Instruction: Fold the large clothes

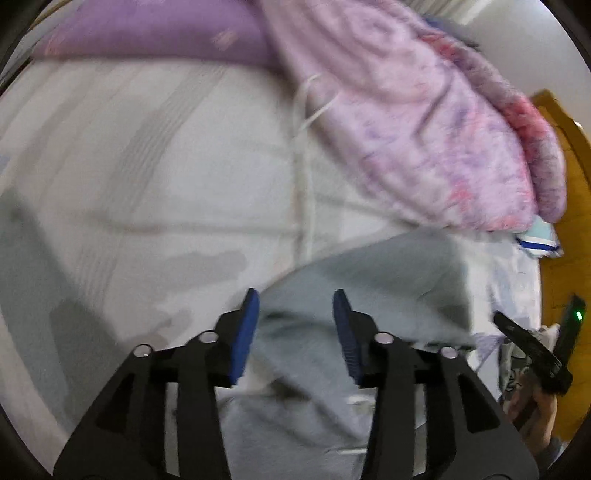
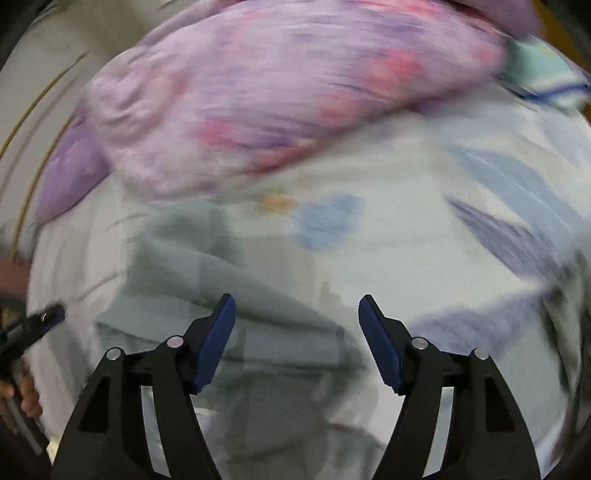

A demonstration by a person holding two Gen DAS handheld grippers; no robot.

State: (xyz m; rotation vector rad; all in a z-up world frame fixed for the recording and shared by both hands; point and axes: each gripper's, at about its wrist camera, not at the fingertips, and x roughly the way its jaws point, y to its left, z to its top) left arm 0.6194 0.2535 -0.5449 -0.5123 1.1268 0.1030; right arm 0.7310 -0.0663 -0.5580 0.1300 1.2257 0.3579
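Observation:
A pale grey-blue garment (image 1: 369, 295) lies crumpled on the bed, under and ahead of my left gripper (image 1: 295, 299), which is open with nothing between its blue pads. The same garment (image 2: 229, 295) shows in the right wrist view, below and left of my right gripper (image 2: 297, 302), which is open and empty just above it. The right gripper also shows at the right edge of the left wrist view (image 1: 532, 347). The left gripper shows at the left edge of the right wrist view (image 2: 33, 325). Both views are motion-blurred.
A pink and lilac floral quilt (image 1: 424, 122) is piled at the far side of the bed, also in the right wrist view (image 2: 295, 96). A purple pillow (image 1: 155, 33) lies at the back. The white sheet (image 1: 147, 166) has blue patches (image 2: 325, 218). A wooden floor (image 1: 569, 184) is at right.

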